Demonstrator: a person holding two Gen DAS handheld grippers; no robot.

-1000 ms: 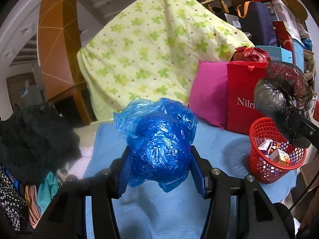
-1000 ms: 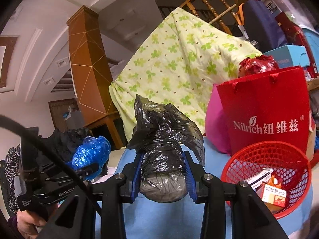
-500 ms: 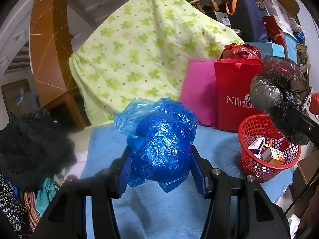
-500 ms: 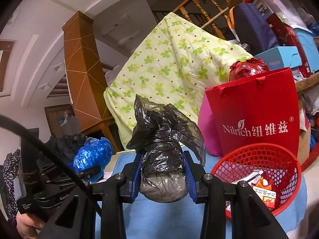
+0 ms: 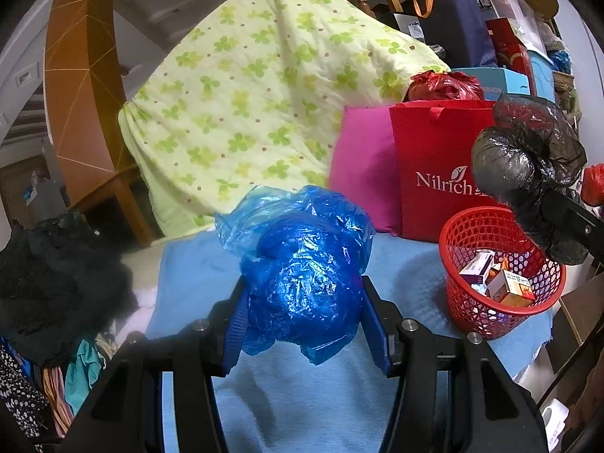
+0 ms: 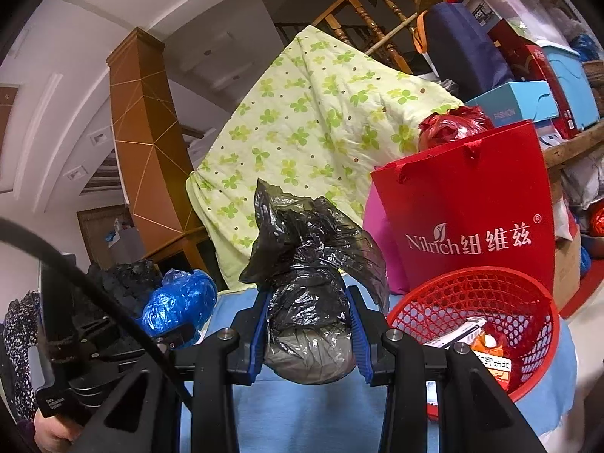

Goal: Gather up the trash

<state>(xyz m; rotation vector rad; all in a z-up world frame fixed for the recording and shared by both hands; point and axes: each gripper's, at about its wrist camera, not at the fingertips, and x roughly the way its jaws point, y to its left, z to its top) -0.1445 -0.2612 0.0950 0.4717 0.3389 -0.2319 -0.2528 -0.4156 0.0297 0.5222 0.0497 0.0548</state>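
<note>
The blue cloth (image 5: 287,407) covers the table, and the red basket (image 5: 462,226) stands at its right end, in front of the red paper bag (image 5: 434,158) and the pink cushion (image 5: 362,166). A few small cartons (image 5: 506,283) lie in the basket, with room left above them.

The blue bag (image 5: 302,283) is a crumpled ball of thin plastic, held in the air over the cloth. The left gripper (image 5: 304,324) is closed about halfway on its belly, pads pressed into both sides. It looks light and soft; the film gives under the pads and would slip if pinched only by a loose flap, so the hold across the fullest part seems right.

The black bag (image 6: 307,324) is smaller, knotted, with a loose frill on top. The right gripper (image 6: 307,336) clamps it narrowly at the rounded lower bulge, just left of the basket rim in the right wrist view. It also looks light and squashy, nothing fragile. Its film is slick, so a grip on the packed bulge rather than the frill probably holds best.
</note>
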